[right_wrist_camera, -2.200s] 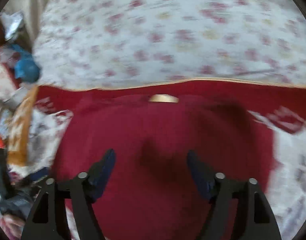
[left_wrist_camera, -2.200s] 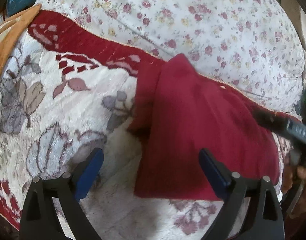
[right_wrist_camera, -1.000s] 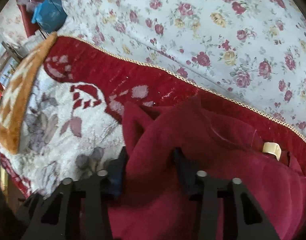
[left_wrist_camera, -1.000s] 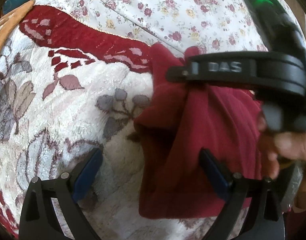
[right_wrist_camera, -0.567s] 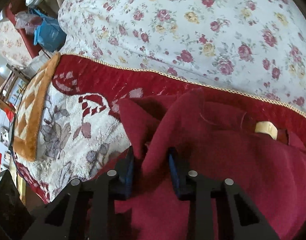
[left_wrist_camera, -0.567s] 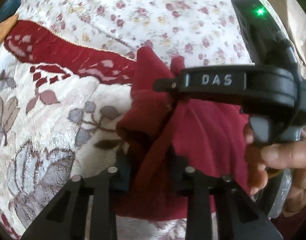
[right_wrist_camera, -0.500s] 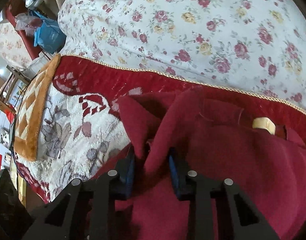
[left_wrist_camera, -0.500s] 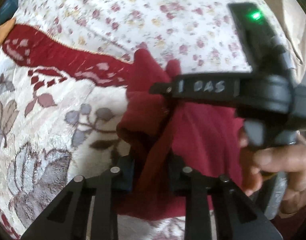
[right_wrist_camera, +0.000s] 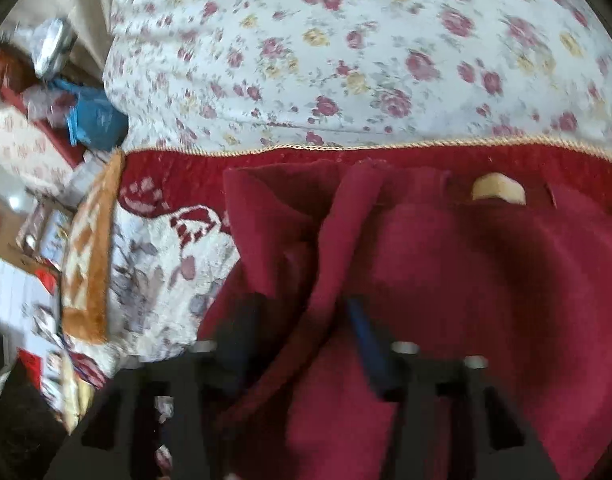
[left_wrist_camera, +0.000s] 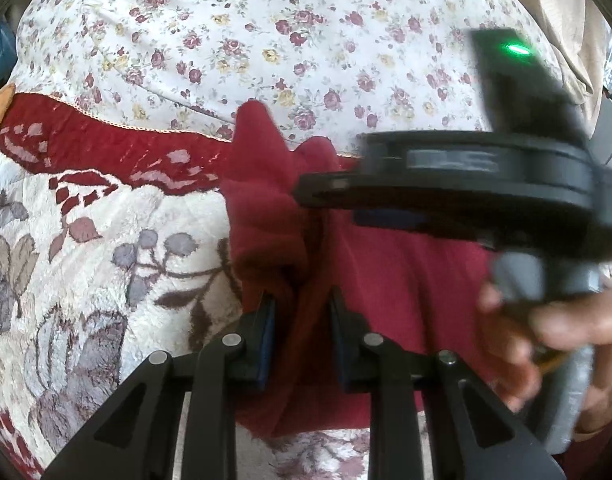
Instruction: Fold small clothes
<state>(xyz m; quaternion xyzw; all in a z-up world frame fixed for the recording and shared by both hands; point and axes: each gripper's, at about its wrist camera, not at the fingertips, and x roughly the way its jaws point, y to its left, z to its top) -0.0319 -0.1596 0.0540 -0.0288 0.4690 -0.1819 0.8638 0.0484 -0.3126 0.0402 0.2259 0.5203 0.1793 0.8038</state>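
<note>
Since the earlier frame our right tongs (right_wrist_camera: pixel 306 336) have just been opening, a fold of the red garment (right_wrist_camera: pixel 446 280) loose between their jaws, while our left tongs (left_wrist_camera: pixel 299 332) pinch its bunched edge, lying on the patterned blanket (left_wrist_camera: pixel 105 260).

A plush blanket (left_wrist_camera: pixel 105 248) with grey leaves on cream and a dark red border edged in gold cord covers the near surface, and behind it lies a white cover printed with small red and yellow roses (left_wrist_camera: pixel 265 32). An orange-and-cream patterned cloth (right_wrist_camera: pixel 89 256) hangs along the blanket's left edge. Beyond it, at the far left of the right wrist view, sits blurred clutter with a blue bag (right_wrist_camera: pixel 93 120), all in soft daylight
</note>
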